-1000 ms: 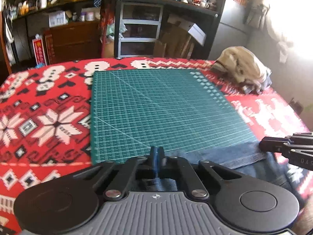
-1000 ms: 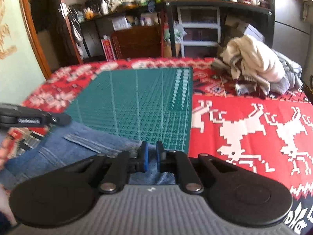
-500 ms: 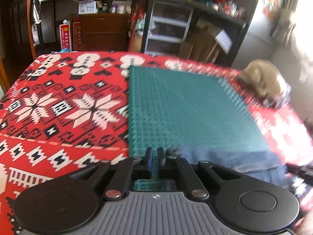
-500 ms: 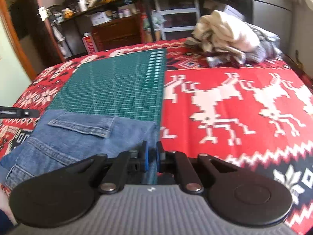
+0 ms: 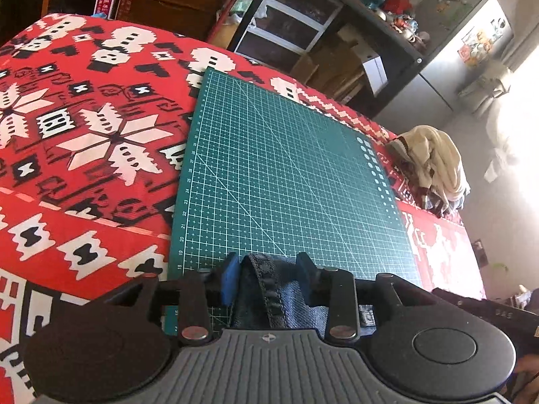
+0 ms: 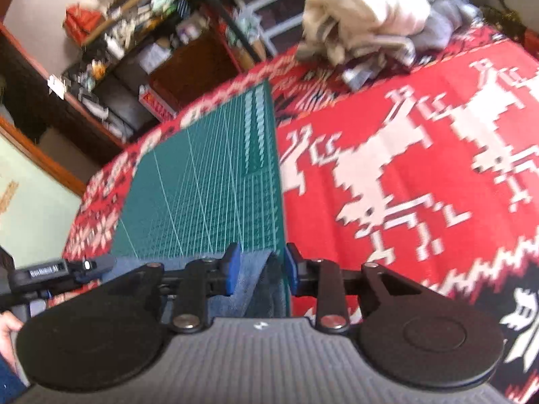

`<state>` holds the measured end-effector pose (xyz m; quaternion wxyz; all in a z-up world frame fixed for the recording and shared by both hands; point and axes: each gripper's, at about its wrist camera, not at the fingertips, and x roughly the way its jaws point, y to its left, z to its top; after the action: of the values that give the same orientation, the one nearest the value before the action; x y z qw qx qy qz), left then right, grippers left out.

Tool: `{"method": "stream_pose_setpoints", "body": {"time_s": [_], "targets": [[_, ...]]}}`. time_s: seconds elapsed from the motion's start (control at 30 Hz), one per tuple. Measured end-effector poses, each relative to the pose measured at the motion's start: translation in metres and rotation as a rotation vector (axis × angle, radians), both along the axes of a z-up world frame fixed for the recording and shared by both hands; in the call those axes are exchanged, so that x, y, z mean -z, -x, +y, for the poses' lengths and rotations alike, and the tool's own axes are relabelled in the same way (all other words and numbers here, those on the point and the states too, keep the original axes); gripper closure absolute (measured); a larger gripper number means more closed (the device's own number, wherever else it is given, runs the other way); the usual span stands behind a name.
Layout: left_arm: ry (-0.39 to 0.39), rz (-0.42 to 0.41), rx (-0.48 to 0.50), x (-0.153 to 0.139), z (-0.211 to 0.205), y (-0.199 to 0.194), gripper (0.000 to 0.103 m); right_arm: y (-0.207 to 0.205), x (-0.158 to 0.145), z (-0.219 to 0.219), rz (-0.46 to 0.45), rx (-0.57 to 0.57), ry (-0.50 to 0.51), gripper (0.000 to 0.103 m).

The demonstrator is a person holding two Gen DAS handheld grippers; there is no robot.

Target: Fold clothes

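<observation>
Both wrist views low, close, tilted, facing forward; shared: green mat (image 5: 286, 181) (image 6: 215, 181), clothes pile (image 5: 434, 165) (image 6: 367, 17).

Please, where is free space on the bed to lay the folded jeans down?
The green cutting mat beyond the jeans is bare. The red blanket right of it is free too. Only the far right corner is crowded by the clothes pile.

bare green mat (image 5: 286, 181) ahead (heaped clothes (image 5: 434, 165) at far right corner)

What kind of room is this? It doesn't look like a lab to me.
Most likely a lived-in home room. A red patterned blanket covers the work surface, with a green cutting mat on top, a heap of unfolded clothes at the far side, and cluttered household shelves behind.
</observation>
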<state>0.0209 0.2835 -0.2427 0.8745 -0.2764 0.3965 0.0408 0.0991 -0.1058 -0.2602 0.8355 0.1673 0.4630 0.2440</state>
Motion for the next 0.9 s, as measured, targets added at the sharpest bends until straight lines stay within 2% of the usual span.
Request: {"method": "stream_pose_setpoints", "body": {"time_s": [0.03,0.07,0.1,0.13,0.37,0.4,0.47,0.57,0.6,0.63,0.67,0.73,0.77,0.8,0.9], "targets": [[-0.016,-0.009,-0.006,-0.001,-0.002,0.002,0.082,0.002,-0.001,0.003,-0.021,0.001,0.019,0.094],[-0.032,-0.017,-0.010,-0.002,-0.004,0.004,0.083,0.005,-0.002,0.006,-0.043,0.002,0.039,0.101],[-0.054,-0.021,-0.013,-0.005,-0.006,0.006,0.092,0.007,-0.004,0.010,-0.065,0.002,0.060,0.101],[-0.080,-0.025,-0.023,-0.008,-0.008,0.007,0.092,0.010,-0.005,0.010,-0.076,0.014,0.068,0.102],[-0.146,-0.014,-0.045,-0.011,-0.014,0.006,0.090,0.020,-0.007,0.010,-0.107,0.055,0.105,0.101],[-0.158,-0.011,-0.049,-0.013,-0.014,0.007,0.085,0.021,-0.012,0.010,-0.123,0.055,0.134,0.101],[-0.178,-0.010,-0.067,-0.021,-0.012,0.010,0.084,0.026,-0.025,0.007,-0.180,0.053,0.182,0.094],[-0.196,-0.018,-0.071,-0.036,-0.013,0.016,0.064,0.031,-0.043,0.010,-0.205,-0.005,0.181,0.089],[-0.204,-0.023,-0.070,-0.041,-0.016,0.018,0.060,0.033,-0.049,0.012,-0.213,-0.025,0.180,0.083],[-0.214,-0.028,-0.066,-0.046,-0.020,0.021,0.059,0.037,-0.055,0.015,-0.212,-0.046,0.182,0.069],[-0.222,-0.034,-0.058,-0.052,-0.024,0.023,0.057,0.041,-0.060,0.020,-0.209,-0.068,0.186,0.064],[-0.223,-0.034,-0.033,-0.061,-0.033,0.027,0.037,0.050,-0.071,0.029,-0.202,-0.111,0.192,0.057],[-0.220,-0.029,-0.018,-0.066,-0.038,0.028,0.035,0.055,-0.076,0.034,-0.199,-0.133,0.195,0.046],[-0.214,-0.028,-0.006,-0.069,-0.044,0.030,0.033,0.059,-0.081,0.039,-0.195,-0.155,0.198,0.042],[-0.193,-0.010,0.055,-0.075,-0.060,0.036,0.018,0.076,-0.091,0.052,-0.201,-0.221,0.211,0.032]]}}
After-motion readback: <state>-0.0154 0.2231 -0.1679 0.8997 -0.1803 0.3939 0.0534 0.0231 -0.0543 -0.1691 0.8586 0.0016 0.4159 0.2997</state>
